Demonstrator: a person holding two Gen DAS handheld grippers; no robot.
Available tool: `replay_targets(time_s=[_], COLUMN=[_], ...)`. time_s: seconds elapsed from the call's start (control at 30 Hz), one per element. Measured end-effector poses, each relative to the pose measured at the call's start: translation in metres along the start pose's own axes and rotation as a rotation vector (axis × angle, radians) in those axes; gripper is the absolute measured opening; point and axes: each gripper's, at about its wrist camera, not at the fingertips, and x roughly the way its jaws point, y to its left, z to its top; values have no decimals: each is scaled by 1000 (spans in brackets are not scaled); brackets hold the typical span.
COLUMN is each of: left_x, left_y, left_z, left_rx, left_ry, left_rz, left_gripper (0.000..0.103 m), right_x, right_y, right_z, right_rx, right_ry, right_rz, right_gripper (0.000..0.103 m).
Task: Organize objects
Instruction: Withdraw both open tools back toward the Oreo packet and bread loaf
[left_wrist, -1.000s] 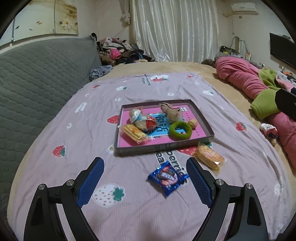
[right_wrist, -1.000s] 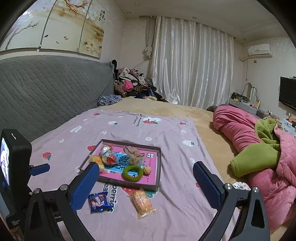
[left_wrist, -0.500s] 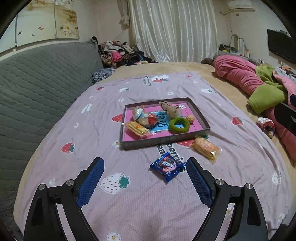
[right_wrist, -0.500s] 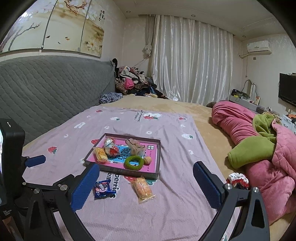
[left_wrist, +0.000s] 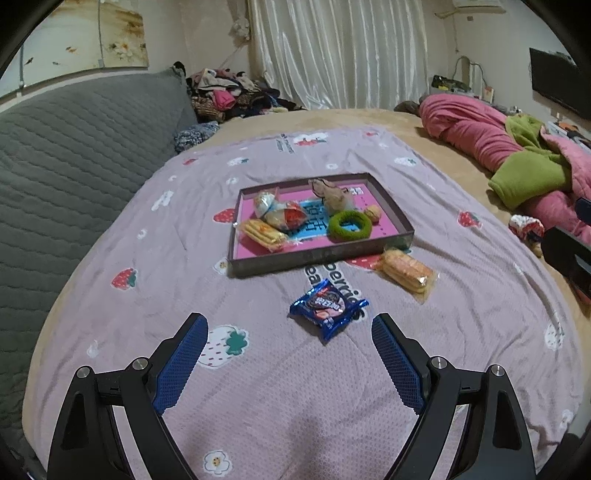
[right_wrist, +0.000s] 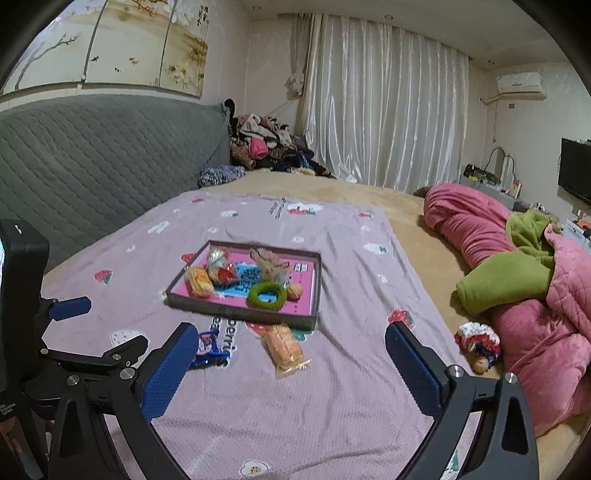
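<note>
A shallow pink-lined box (left_wrist: 400, 218) (right_wrist: 317, 284) sits on a lilac strawberry blanket. In it lie a green ring (left_wrist: 349, 226) (right_wrist: 266, 294), a yellow biscuit pack (left_wrist: 263, 233), a wrapped snack (left_wrist: 280, 214), a tan toy (left_wrist: 332, 194) and a small nut (left_wrist: 373, 213). In front of the box lie a blue cookie packet (left_wrist: 328, 308) (right_wrist: 210, 350) and an orange biscuit pack (left_wrist: 406, 271) (right_wrist: 285, 349). My left gripper (left_wrist: 290, 326) is open and empty, just short of the blue packet. My right gripper (right_wrist: 291, 336) is open and empty above the orange pack.
A grey quilted headboard (left_wrist: 74, 155) runs along the left. A pink and green duvet (right_wrist: 517, 288) is heaped at the right, with a small patterned toy (right_wrist: 476, 343) beside it. A clothes pile (right_wrist: 266, 144) lies at the far end.
Both grippers have pulled back and risen a little, so the box and packets look smaller and farther. Nothing on the blanket has moved.
</note>
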Motion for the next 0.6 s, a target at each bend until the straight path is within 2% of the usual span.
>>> replay_targets(time_s=[0.3, 0.4, 0.6], left_x=[46, 61, 87], left_y=[-8, -11, -13], left_z=[-21, -25, -25], left_rx=[28, 38, 56], left_ry=[84, 96, 105], left_rz=[-52, -52, -104], left_gripper=[91, 91, 91], right_x=[48, 65, 96], right_y=[-5, -4, 0], right_z=[-22, -30, -39], right_rx=[-1, -12, -46], right_ry=[116, 149, 197], right_rz=[18, 21, 46], right_gripper=[102, 102, 102])
